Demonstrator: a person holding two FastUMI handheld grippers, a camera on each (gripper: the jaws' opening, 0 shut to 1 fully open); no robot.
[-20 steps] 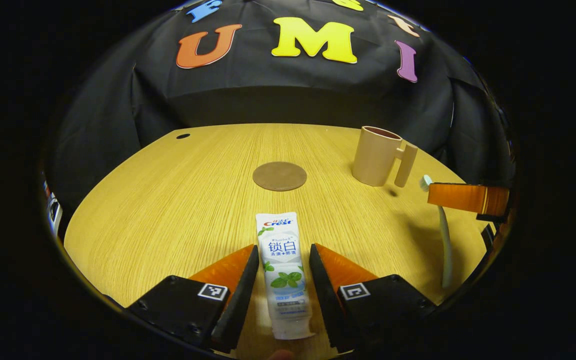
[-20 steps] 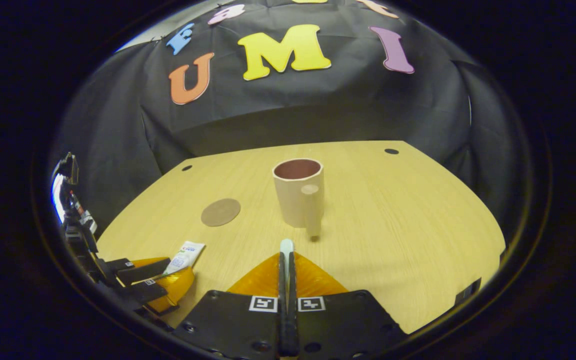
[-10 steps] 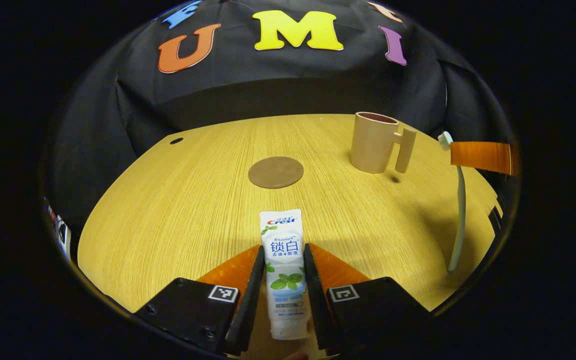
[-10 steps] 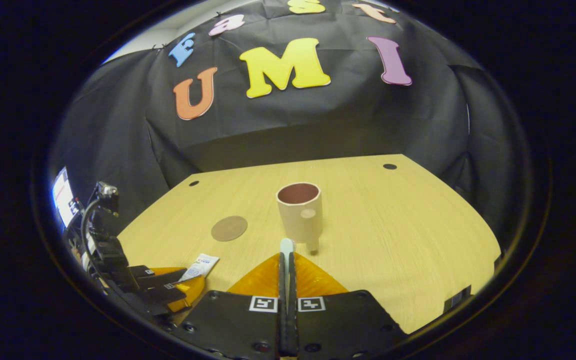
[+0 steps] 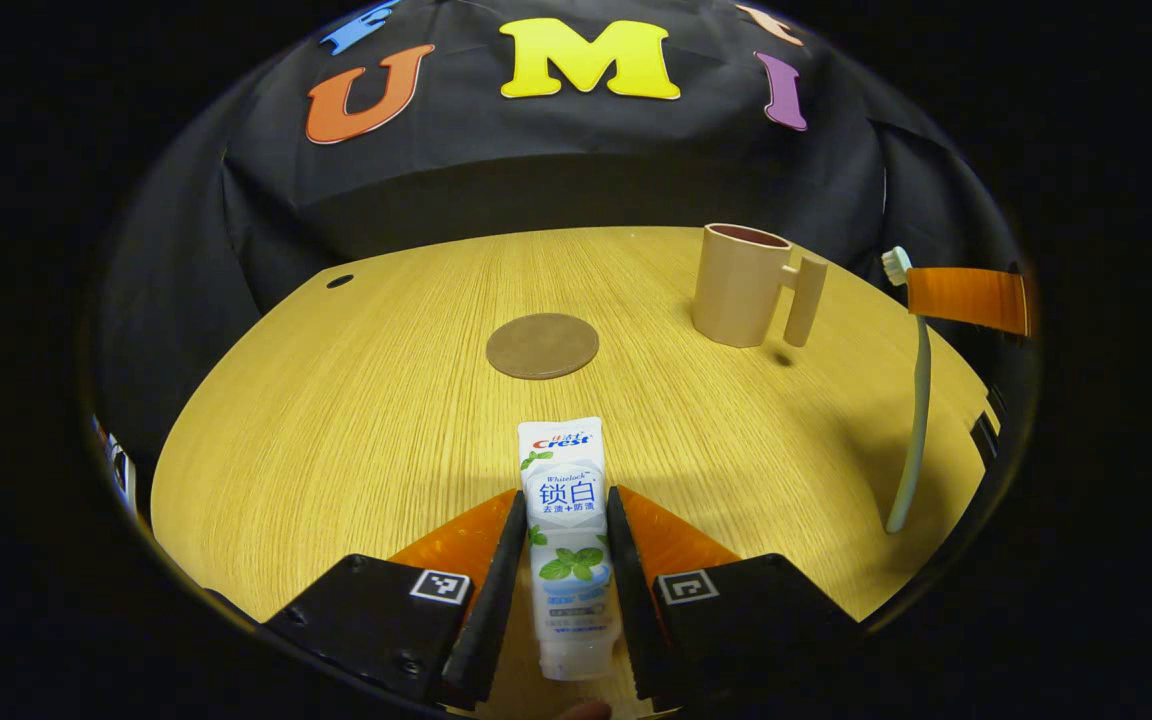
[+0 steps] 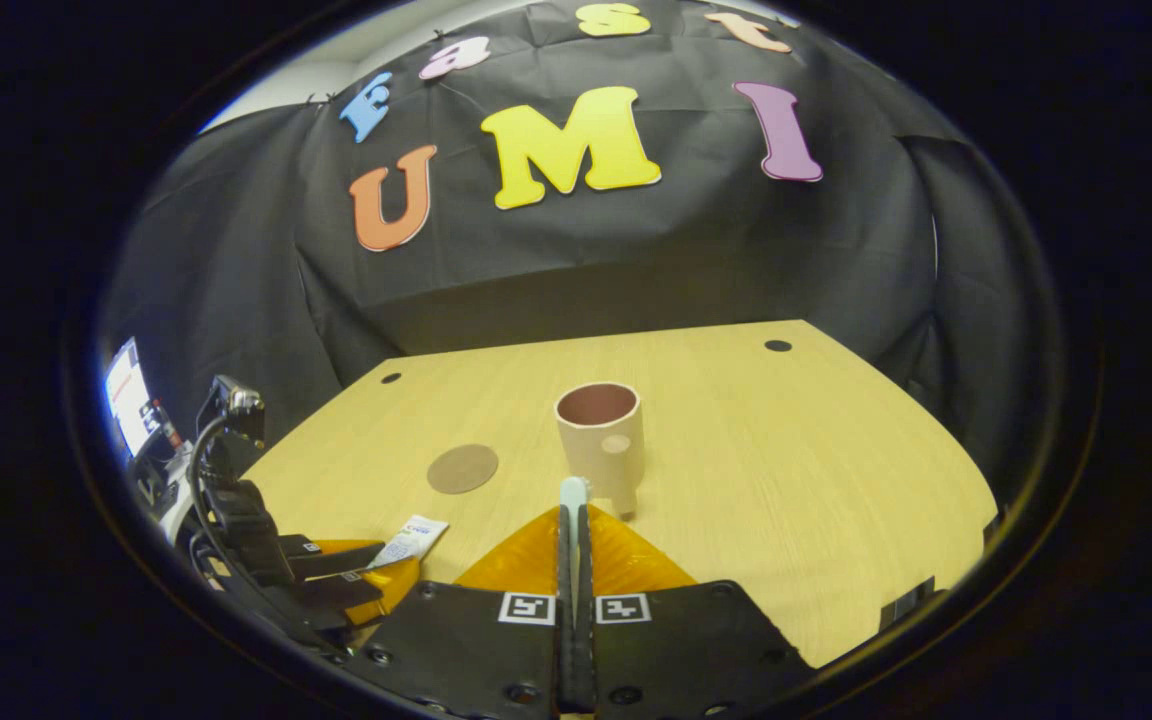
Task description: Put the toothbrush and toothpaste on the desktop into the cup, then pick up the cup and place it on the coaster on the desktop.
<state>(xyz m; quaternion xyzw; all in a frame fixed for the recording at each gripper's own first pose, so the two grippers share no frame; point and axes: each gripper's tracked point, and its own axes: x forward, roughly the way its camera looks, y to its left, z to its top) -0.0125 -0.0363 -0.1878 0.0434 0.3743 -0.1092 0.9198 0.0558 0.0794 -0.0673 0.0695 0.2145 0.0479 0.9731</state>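
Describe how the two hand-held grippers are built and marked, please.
Each gripper, the left gripper and the right gripper, has a black angular body carrying two wedge-shaped fingers. A small square black-and-white marker sits on each half of the body. In the right gripper view, a black cable loops above the left gripper.

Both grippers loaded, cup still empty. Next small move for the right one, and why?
Probably carry the toothbrush forward over the cup and lower it in. The right gripper is shut on the brush near its head, the handle hangs down clear of the desk, and the cup stands open straight ahead, off the coaster.
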